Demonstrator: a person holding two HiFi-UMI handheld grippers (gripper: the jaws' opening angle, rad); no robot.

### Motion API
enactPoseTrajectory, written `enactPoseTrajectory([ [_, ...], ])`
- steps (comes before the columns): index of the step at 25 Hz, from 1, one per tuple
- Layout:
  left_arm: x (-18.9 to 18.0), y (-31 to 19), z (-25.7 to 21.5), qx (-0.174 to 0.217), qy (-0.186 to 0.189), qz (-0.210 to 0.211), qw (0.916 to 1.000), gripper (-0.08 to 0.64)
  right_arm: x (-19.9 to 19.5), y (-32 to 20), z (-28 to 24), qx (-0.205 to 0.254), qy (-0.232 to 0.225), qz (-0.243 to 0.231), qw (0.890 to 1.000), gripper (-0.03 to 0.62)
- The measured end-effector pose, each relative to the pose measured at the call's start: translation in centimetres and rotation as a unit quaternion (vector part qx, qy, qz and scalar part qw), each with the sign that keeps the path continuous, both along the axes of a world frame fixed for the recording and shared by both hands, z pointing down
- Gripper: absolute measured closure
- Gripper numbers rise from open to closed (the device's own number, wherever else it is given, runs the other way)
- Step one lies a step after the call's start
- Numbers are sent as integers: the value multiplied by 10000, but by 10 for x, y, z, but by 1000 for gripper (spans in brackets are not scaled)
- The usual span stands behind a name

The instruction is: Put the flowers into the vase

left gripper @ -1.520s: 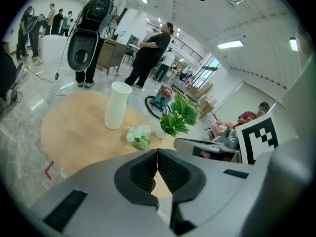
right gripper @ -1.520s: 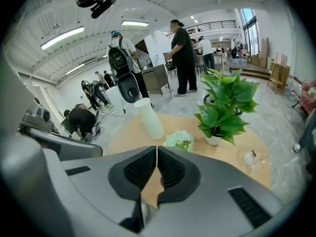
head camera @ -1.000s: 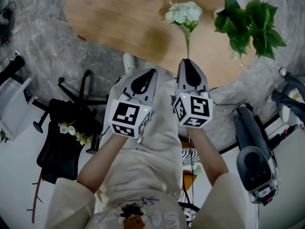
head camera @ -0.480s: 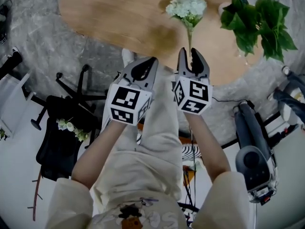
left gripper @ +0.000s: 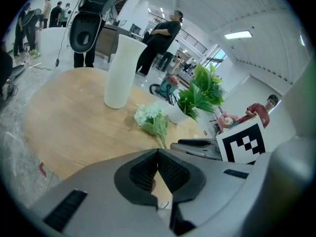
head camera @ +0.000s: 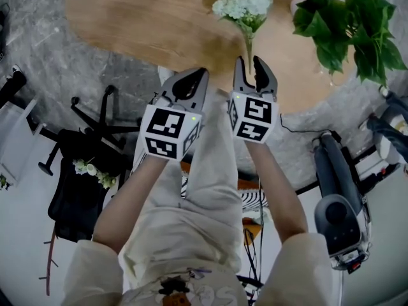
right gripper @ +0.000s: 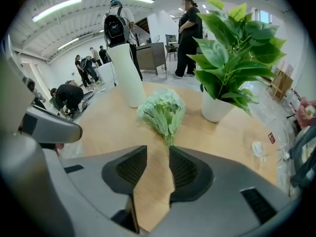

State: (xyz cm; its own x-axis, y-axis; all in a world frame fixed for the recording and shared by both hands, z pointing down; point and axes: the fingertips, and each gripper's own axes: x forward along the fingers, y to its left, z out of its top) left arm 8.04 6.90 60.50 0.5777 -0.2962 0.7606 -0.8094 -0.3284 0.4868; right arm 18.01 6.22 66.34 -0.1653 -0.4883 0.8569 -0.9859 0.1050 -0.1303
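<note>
A second ago the right gripper (head camera: 250, 65) was shut, and now its jaws have just been opening and stand wide apart. Both grippers have also moved closer to the table (head camera: 140, 24) since then. The flowers (head camera: 243, 5) have not moved and lie flat on the wood in the same spot. In the right gripper view the right gripper (right gripper: 154, 149) holds nothing. The thin end of the flower stem points at the gap between its jaws, just in front of the tips, and I cannot tell if it touches them. The flowers (right gripper: 165, 110) lie between the tall white vase (right gripper: 127, 75) and the potted plant (right gripper: 232, 48), and the vase stands upright farther back on the table. The left gripper (head camera: 199, 75) is closed tight. In its own view the left gripper (left gripper: 158, 152) has its tips pressed together with nothing between them. Both of the person's arms reach out in front, side by side. Both grippers point forward and down at the near edge of the table, with the left one just beside the right one.
</note>
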Motion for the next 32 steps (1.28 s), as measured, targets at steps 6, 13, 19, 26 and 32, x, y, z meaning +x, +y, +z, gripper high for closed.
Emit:
enactPoseTrajectory([
  [6,5,-3,17,-66,-9,-93,9999,551,4,-8,20,-13,148,-252,9996,469],
  [13,10,-6,30,-91,-61,-177,9998,551,12,-16,39,-142,278,-376,9988,469],
  [19,16,-6,39,-151,-70,-244,9996,551,15,-21,52,-265,311,-436,9982,471],
  [26,16,-8,46,-216,-46,-407,9989,551,15,-29,59,-304,355,-549,9974,471],
  [32,14,-13,47,-205,-66,-513,9985,551,12,-39,66,-388,396,-752,9956,528],
])
